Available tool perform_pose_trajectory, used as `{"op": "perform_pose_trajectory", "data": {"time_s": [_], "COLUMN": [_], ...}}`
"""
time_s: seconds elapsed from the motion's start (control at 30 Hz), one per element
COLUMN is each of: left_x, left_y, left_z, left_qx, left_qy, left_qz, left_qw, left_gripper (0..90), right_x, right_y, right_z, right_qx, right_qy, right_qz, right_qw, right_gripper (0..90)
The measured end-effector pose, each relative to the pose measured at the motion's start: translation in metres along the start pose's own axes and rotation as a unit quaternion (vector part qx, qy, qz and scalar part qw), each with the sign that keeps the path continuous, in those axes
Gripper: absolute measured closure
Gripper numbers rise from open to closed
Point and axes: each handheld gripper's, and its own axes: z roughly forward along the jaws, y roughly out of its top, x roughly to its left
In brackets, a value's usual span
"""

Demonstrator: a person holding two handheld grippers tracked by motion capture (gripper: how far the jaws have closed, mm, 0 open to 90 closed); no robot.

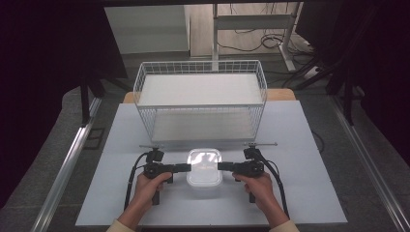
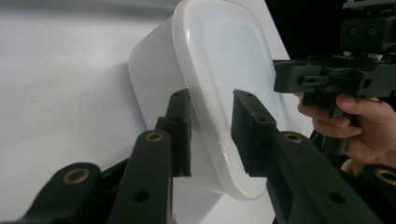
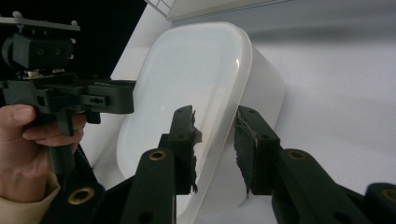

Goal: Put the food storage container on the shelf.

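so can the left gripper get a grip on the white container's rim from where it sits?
Probably yes. The left gripper already straddles the rim of the white container, one jaw either side with small gaps, nothing between. The right gripper straddles the opposite rim, out of its way.

From above the person's edge of the white rectangular table (image 1: 121, 145) we look forward and down, the white wire basket (image 1: 200, 99) at twelve o'clock. Each riding camera sits close behind its own black jaws. Both riding views and the high view share the white lidded plastic box (image 1: 204, 166) (image 2: 224, 88) (image 3: 196, 93). The left view faces the right claw (image 2: 280, 77) at three o'clock; the right view faces the left claw (image 3: 128, 96) at nine o'clock.
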Motion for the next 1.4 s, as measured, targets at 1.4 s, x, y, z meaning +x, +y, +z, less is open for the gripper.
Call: {"op": "perform_pose_trajectory", "data": {"time_s": [1.4], "left_x": [-0.052], "left_y": [0.002], "left_z": [-0.038], "left_qx": [-0.059], "left_qy": [0.021], "left_qz": [0.094], "left_qw": [0.9936], "left_gripper": [78.9], "right_x": [0.050], "right_y": [0.005], "right_z": [-0.043], "right_qx": [-0.055], "right_qy": [0.008], "right_qz": [-0.118], "right_qw": [0.9914], "right_gripper": [80.2]}}
